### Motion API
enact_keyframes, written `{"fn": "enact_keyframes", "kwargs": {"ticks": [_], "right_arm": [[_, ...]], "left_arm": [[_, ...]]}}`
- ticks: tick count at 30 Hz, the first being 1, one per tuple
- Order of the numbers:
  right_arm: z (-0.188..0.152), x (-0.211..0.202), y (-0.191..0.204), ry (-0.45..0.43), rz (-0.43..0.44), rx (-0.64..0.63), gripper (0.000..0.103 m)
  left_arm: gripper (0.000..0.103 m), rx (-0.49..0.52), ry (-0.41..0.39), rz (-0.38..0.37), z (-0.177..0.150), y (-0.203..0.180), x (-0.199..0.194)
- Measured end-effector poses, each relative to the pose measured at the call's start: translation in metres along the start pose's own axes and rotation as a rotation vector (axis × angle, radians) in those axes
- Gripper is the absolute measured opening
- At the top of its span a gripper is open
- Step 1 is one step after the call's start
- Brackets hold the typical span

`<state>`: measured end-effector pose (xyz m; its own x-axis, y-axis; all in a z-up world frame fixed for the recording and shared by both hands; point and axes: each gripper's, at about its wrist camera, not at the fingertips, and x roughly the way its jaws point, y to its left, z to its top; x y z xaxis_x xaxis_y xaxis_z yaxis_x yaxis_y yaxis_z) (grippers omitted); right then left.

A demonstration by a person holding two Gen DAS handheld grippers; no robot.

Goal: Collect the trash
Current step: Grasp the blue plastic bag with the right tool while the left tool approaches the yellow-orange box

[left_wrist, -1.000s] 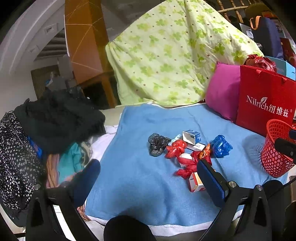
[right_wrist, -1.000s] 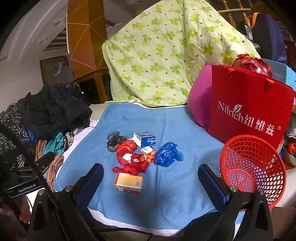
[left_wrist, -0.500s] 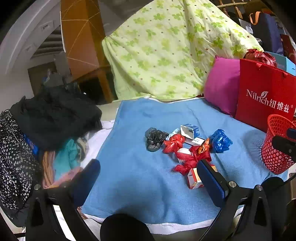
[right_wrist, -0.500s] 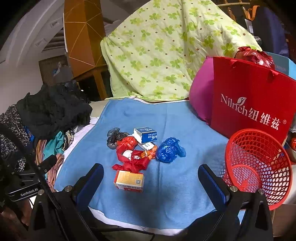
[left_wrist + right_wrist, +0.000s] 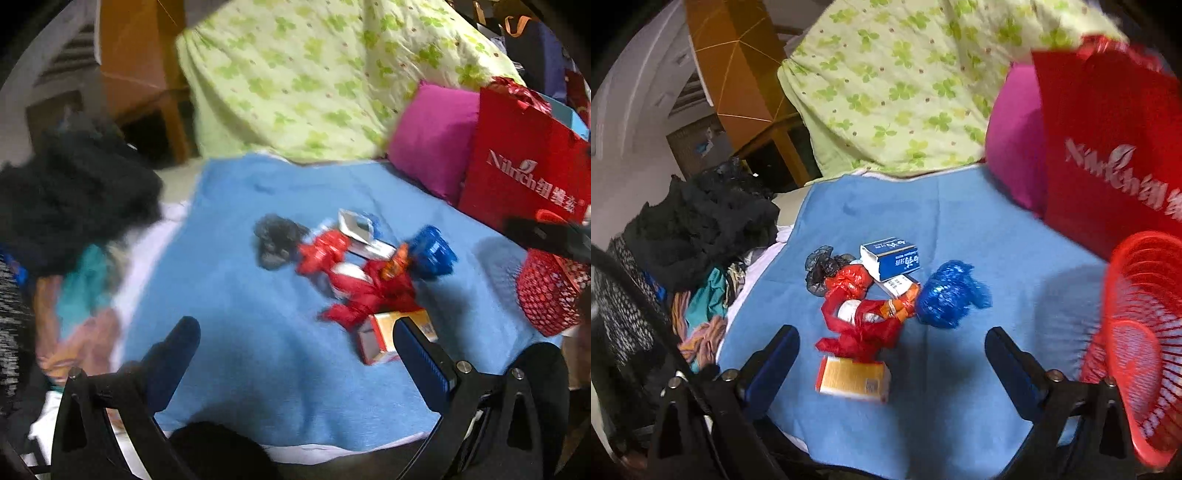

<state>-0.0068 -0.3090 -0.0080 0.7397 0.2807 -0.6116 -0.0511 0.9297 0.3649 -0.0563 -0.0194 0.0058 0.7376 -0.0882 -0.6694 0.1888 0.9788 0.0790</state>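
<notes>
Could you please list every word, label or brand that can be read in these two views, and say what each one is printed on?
"Nilrich", in white letters followed by Chinese characters too blurred to read: on the red paper bag.
White print on the blue box: too small and blurred to read.
Print and a small code on the orange box: unreadable.
Dark print on the white card under the blue box: unreadable.
Nothing else carries readable text.

A blue blanket (image 5: 960, 206) carries crumpled bags (image 5: 860, 325), small boxes (image 5: 855, 378) and a red basket (image 5: 1141, 354)
</notes>
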Motion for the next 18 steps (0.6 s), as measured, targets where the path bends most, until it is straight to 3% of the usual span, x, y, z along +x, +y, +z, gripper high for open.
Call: {"fn": "enact_keyframes", "kwargs": {"ticks": [2, 9, 13, 18], "right_arm": [[0.009, 0.028, -0.012, 0.034, -0.002, 0.038, 0.083], [0.026, 0.112, -0.048, 0.141, -0.067, 0.119, 0.071], [0.027, 0.159, -0.068, 0.243, -0.06, 0.151, 0.067], [0.026, 0.169, -0.081, 0.243, 0.012, 0.189, 0.063]], "left_arm": [[0.103, -0.012, 0.036, -0.065, -0.003, 0.002, 0.018], [0.103, 0.023, 0.112, -0.224, -0.006, -0.015, 0.069], [0.103, 0.073, 0.117, -0.3, -0.004, -0.033, 0.089], [0.103, 0.159, 0.097, -0.349, -0.002, -0.053, 0.109]]}}
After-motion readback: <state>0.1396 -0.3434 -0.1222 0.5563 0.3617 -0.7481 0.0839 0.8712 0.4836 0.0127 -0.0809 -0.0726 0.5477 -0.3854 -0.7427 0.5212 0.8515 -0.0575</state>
